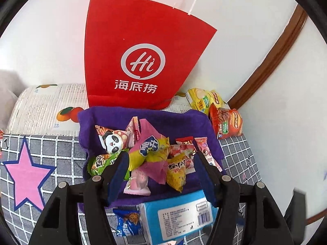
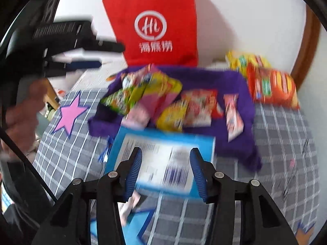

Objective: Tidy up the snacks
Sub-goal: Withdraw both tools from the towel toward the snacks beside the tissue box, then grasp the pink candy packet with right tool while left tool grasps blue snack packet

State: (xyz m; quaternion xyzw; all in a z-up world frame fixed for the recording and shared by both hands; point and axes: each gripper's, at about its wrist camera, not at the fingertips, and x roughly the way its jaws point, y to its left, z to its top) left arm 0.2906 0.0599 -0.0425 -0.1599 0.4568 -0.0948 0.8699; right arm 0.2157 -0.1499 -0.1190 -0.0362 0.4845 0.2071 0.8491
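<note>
The snack packets are being kept heaped on the purple cloth. Both the left hand-held gripper and the right hand-held gripper are being held spread and empty; neighbouring wrappers could be dragged off if pinched carelessly.

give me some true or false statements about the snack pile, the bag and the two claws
1. The red paper bag stands upright behind the purple cloth. True.
2. The left claw grips the panda packet. False: its jaws stand open with nothing clamped.
3. The orange packets lie on the purple cloth. False: they lie beside it, off its right edge.
4. A pink star is on the grey checked cover. True.
5. The right claw is empty, above the blue box. True.
</note>
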